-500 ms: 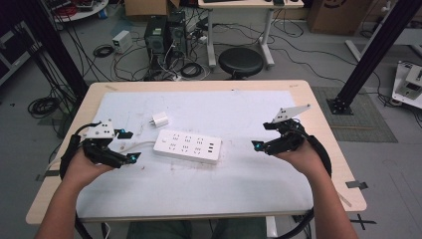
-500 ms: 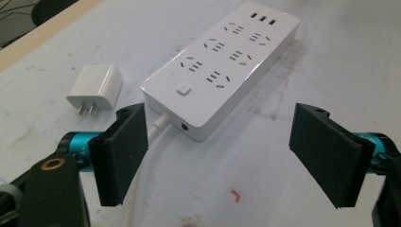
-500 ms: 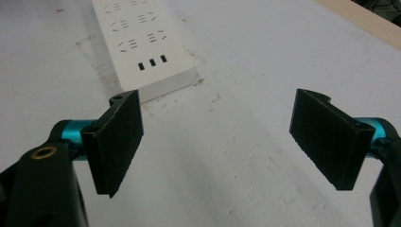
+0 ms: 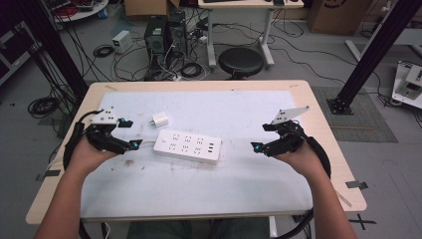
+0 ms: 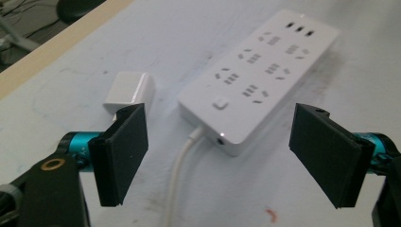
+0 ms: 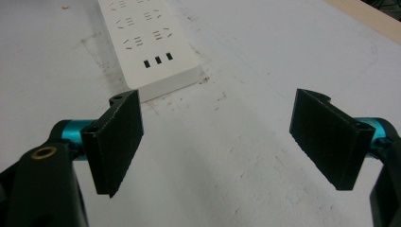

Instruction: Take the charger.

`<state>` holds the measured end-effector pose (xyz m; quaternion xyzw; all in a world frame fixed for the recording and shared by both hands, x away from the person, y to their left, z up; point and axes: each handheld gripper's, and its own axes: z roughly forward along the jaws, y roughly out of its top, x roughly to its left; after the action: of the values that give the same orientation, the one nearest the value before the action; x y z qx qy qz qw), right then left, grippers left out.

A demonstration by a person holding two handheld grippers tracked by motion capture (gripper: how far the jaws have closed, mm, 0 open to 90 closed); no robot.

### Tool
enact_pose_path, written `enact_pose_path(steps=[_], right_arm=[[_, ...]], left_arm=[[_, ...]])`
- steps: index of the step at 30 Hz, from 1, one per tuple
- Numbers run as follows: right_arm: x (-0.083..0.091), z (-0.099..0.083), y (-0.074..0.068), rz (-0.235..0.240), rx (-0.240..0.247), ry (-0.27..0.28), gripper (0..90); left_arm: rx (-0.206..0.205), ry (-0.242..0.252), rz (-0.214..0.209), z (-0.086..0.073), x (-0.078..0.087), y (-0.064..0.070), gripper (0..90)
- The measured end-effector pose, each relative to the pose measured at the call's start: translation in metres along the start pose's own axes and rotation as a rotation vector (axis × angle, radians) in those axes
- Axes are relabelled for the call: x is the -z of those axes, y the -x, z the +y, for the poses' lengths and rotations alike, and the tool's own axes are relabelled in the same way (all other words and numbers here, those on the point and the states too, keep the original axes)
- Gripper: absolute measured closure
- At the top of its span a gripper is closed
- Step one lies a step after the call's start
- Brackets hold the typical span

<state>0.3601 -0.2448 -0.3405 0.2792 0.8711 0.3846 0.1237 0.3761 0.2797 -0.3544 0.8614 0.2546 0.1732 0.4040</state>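
A white power strip lies in the middle of the pale table mat, its white cable running off its left end. A small white plug adapter sits just behind the strip's left end. My left gripper is open, left of the strip, its jaws facing the strip's switch end and the adapter. My right gripper is open to the right of the strip, with the strip's USB end ahead of its left jaw. Nothing is held between either pair of jaws.
The mat covers a wooden table whose edge shows all round. Beyond the far edge the floor holds a round black stool, computer towers and loose cables. A black frame post rises at the right.
Both hands and grippers have drifted slightly toward the near edge. The strip and adapter have not moved.
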Motion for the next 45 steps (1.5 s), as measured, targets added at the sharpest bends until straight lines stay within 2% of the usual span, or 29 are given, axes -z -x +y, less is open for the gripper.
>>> enact_pose_path(steps=[2, 3, 6, 8, 9, 10, 11, 13, 15, 17, 19, 20, 23, 25, 29, 34, 40, 45], right_arm=[[0.0, 0.0, -0.001, -0.002, -0.003, 0.0, 18.6], [0.001, -0.001, -0.001, -0.002, 0.002, -0.002, 18.6], [0.002, -0.002, -0.002, -0.007, -0.003, 0.002, 18.6], [0.002, -0.003, -0.003, -0.004, -0.008, -0.001, 18.6], [0.002, -0.003, -0.003, -0.004, -0.008, -0.001, 18.6], [0.002, -0.005, -0.004, -0.004, -0.014, 0.0, 18.6], [0.002, -0.005, -0.004, -0.004, -0.014, 0.0, 18.6], [0.002, -0.006, -0.004, -0.006, -0.004, 0.001, 18.6], [0.002, -0.007, -0.005, 0.0, -0.005, -0.009, 18.6], [0.002, -0.008, -0.005, 0.0, -0.004, -0.016, 18.6], [0.002, -0.008, -0.005, 0.004, -0.002, -0.018, 18.6], [0.001, -0.008, -0.005, 0.006, 0.001, -0.015, 18.6], [0.0, -0.009, -0.006, 0.008, -0.002, -0.017, 18.6], [-0.001, -0.009, -0.006, 0.012, 0.002, -0.018, 18.6], [0.0, -0.01, -0.005, 0.002, -0.003, -0.01, 18.6], [0.001, -0.01, -0.005, -0.006, -0.01, -0.015, 18.6], [0.001, -0.01, -0.005, -0.015, -0.012, -0.013, 18.6], [0.001, -0.01, -0.005, -0.015, -0.013, -0.013, 18.6]], left_arm=[[0.016, -0.006, 0.012, 0.005, -0.008, -0.01, 19.9], [0.028, -0.022, 0.024, 0.011, -0.018, -0.017, 19.9], [0.037, -0.022, 0.017, 0.017, -0.028, -0.024, 19.9], [0.03, -0.05, 0.017, 0.022, -0.039, -0.031, 19.9], [0.03, -0.05, 0.017, 0.022, -0.039, -0.031, 19.9], [0.032, -0.058, 0.006, 0.026, -0.052, -0.037, 19.9], [0.038, -0.057, 0.007, 0.027, -0.057, -0.04, 19.9], [0.026, -0.07, 0.003, 0.028, -0.066, -0.044, 19.9], [0.041, -0.083, -0.012, 0.029, -0.078, -0.051, 19.9], [0.065, -0.075, -0.019, 0.026, -0.086, -0.058, 19.9], [0.073, -0.108, -0.011, 0.022, -0.093, -0.065, 19.9], [0.093, -0.12, -0.02, 0.02, -0.1, -0.071, 19.9], [0.085, -0.117, -0.014, 0.019, -0.106, -0.073, 19.9], [0.076, -0.131, -0.006, 0.018, -0.111, -0.075, 19.9], [0.091, -0.136, -0.019, 0.015, -0.123, -0.079, 19.9], [0.101, -0.168, -0.015, 0.005, -0.136, -0.082, 19.9], [0.086, -0.173, -0.018, 0.002, -0.141, -0.083, 19.9], [0.077, -0.183, -0.006, 0.002, -0.142, -0.083, 25.8]])
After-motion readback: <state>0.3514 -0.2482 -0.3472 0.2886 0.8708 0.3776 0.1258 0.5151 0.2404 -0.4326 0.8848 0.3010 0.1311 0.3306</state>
